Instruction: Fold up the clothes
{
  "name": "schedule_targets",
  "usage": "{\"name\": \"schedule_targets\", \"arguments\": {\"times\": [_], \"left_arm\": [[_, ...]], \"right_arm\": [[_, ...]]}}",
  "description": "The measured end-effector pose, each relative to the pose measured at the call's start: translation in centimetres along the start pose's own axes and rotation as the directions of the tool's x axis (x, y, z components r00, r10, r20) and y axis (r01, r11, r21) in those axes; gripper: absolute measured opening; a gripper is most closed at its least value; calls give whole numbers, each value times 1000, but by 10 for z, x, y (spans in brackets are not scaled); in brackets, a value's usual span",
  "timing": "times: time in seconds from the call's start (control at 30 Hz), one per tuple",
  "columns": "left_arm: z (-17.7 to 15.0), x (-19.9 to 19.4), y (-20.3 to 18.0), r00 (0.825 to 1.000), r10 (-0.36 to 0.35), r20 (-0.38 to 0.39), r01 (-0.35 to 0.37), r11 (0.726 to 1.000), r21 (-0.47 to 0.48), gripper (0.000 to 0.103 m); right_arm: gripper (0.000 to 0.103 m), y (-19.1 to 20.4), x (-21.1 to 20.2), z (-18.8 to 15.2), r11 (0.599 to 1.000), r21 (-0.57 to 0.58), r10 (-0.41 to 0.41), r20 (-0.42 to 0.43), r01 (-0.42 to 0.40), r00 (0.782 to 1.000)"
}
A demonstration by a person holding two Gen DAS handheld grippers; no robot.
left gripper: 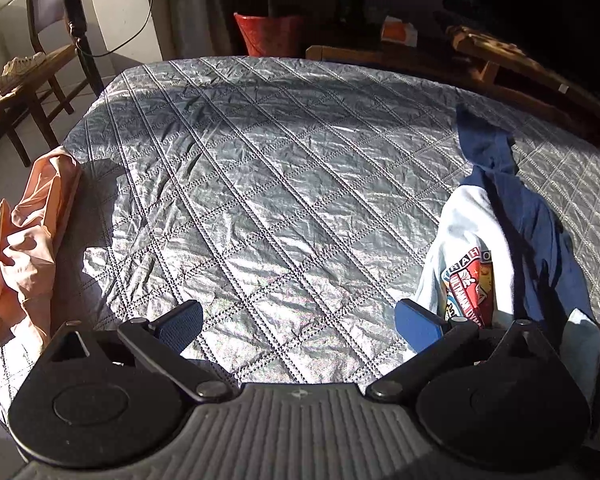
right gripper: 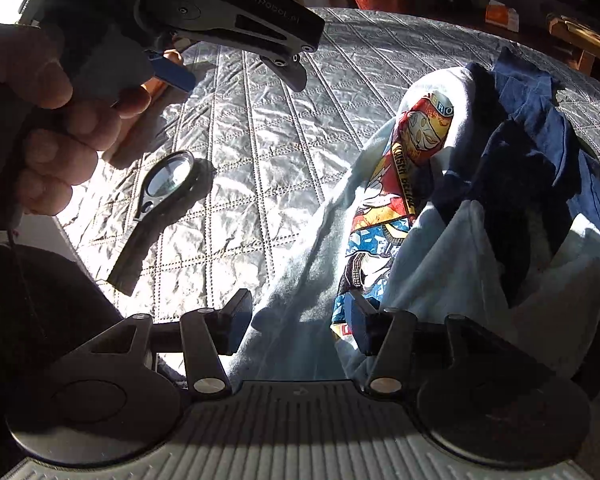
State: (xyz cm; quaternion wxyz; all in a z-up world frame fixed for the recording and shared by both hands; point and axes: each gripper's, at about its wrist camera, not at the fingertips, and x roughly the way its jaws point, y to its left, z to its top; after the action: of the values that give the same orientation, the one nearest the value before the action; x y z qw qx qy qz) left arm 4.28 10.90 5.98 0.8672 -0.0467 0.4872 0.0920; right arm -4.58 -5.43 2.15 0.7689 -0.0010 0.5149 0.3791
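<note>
Crumpled pale-blue printed T-shirt with navy sleeves heaped unfolded at right of silver quilted tabletop. Right gripper jaws spread, straddling its near hem, likely positioned for pinch. Left gripper jaws released over bare quilt. Bunched peach cloth garment waits at left edge.

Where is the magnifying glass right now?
In the right wrist view, the magnifying glass lies on the silver quilted cover, left of the crumpled light-blue printed shirt, below the left gripper.
</note>
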Motion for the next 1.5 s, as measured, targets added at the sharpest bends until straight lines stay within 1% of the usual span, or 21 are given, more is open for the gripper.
{"name": "schedule_targets", "arguments": {"times": [0.1, 0.2, 0.27, 0.33, 0.4, 0.5, 0.6, 0.67, 0.7, 0.73, 0.8, 0.87, 0.9, 0.97, 1.07, 1.2, 1.3, 1.37, 1.4, 1.47, 1.5], "left_arm": [[0, 1, -1, 1000, 1, -2, -1, 1000, 2, 102], [1, 1, 1, 1000, 6, -4, -6, 1000, -5, 102], [1, 1, 5, 1000, 12, -6, -12, 1000, -22, 102], [2, 2, 9, 1000, 17, -7, -17, 999, -40, 102], [3, 2, 13, 1000, 23, -9, -23, 998, -57, 102], [3, 3, 13, 1000, 22, -16, -23, 998, -63, 102], [3, 5, 10, 1000, 21, -19, -22, 998, -57, 102], [3, 6, 8, 1000, 22, -21, -23, 998, -53, 102], [3, 7, 7, 999, 22, -25, -23, 998, -51, 102], [3, 8, 6, 999, 22, -28, -23, 998, -51, 102], [3, 9, 4, 999, 22, -30, -23, 999, -49, 102], [3, 9, 2, 999, 20, -30, -22, 999, -47, 102], [3, 9, 2, 999, 19, -30, -21, 999, -45, 102], [2, 9, 0, 999, 18, -31, -19, 999, -42, 102], [2, 9, -2, 999, 18, -33, -19, 999, -40, 102], [2, 11, -4, 999, 19, -38, -20, 999, -41, 102], [2, 10, -5, 999, 18, -38, -19, 999, -39, 102], [2, 10, -4, 999, 17, -37, -19, 999, -42, 102], [2, 10, -4, 999, 17, -36, -19, 999, -43, 102], [2, 10, -3, 999, 17, -38, -19, 999, -49, 102], [2, 11, -2, 999, 17, -39, -19, 998, -52, 102]], "right_arm": [[59, -3, 5, 0, 999, 28, 22, -14, -22, 1000], [71, -10, -23, 6, 988, 86, 122, 103, -131, 987], [73, -26, -52, 19, 987, 129, 64, 214, -94, 975], [74, -50, -75, 35, 981, 193, -87, 299, 29, 950], [78, -77, -93, 55, 926, 299, -328, 329, 231, 886], [78, -123, -103, 77, 845, 446, -465, 339, 295, 818], [79, -152, -80, 97, 800, 467, -525, 239, 378, 817], [81, -156, -54, 101, 803, 425, -524, 171, 417, 835], [82, -160, -40, 99, 814, 417, -491, 125, 403, 862], [83, -162, -29, 96, 815, 412, -483, 93, 408, 871], [78, -166, -8, 90, 816, 401, -467, 32, 417, 884], [21, -168, -4, 85, 820, 347, -498, 37, 456, 867], [11, -168, -8, 83, 823, 336, -503, 59, 458, 862], [11, -171, -26, 81, 815, 363, -521, 116, 452, 846], [12, -179, -67, 85, 789, 437, -566, 242, 432, 788], [12, -177, -126, 90, 637, 476, -769, 338, 607, 542], [19, -185, -144, 78, 446, 519, -894, 299, 729, 334], [33, -192, -151, 63, 308, 554, -947, 260, 773, 191], [34, -198, -155, 52, 301, 587, -952, 236, 751, 197], [42, -201, -157, 34, 369, 622, -929, 236, 690, 284], [42, -194, -152, 28, 449, 604, -893, 278, 658, 354]]}}
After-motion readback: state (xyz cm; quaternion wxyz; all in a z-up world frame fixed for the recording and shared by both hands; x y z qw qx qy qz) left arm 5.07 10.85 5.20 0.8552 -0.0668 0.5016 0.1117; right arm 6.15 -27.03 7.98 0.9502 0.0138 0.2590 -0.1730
